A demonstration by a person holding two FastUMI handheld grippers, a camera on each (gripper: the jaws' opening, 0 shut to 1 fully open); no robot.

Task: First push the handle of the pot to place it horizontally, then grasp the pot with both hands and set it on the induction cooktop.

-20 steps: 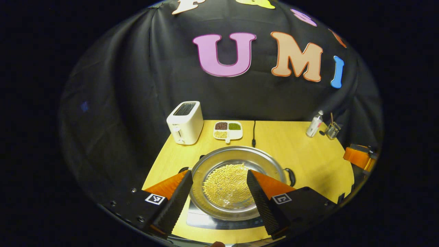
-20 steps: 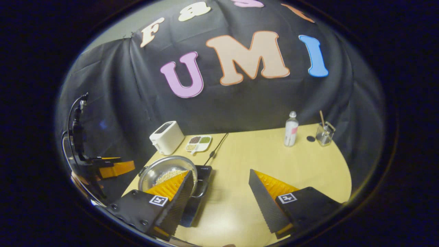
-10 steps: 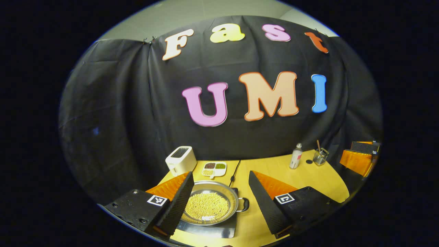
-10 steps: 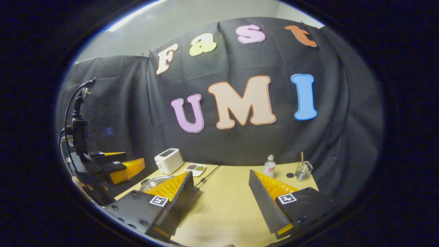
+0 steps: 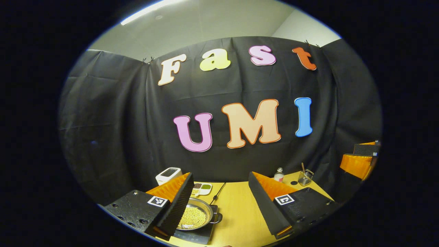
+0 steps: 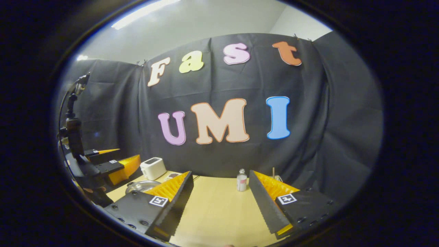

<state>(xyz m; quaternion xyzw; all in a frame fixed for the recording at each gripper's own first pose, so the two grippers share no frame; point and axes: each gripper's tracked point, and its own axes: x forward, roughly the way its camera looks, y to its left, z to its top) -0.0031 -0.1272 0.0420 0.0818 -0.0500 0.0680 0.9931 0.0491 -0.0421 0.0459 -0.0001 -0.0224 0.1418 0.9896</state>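
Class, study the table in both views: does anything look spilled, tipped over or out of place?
Nothing stands out. The pot sits level on the cooktop with its beans inside. The toaster, divided dish and bottle stand upright on the table. Both grippers are open and hold nothing.

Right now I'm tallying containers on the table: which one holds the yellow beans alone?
The steel pot on the induction cooktop; the white divided dish behind it holds several colours in separate compartments.
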